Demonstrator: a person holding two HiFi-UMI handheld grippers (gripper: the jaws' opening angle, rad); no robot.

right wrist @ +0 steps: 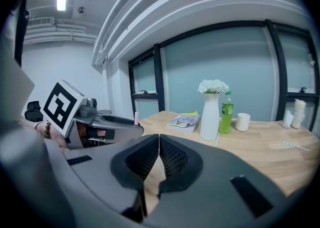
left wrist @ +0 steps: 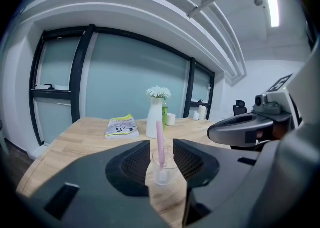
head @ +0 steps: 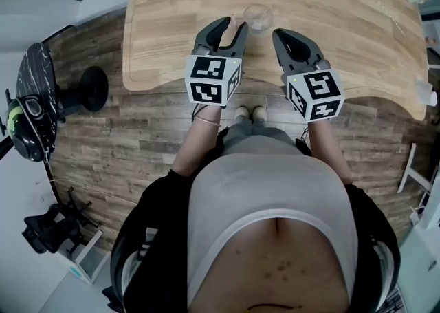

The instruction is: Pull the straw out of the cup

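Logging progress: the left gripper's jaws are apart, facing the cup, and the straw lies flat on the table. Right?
No: the straw stands in the cup, as the left gripper view shows. The left gripper does have its jaws apart, facing it.

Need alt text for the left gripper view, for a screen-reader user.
The left tool has its jaws open, and through the gap a clear cup holding an upright pink straw shows on the wooden table, not gripped. Behind it stand a white vase of flowers and a booklet. The right tool reaches in from the right.
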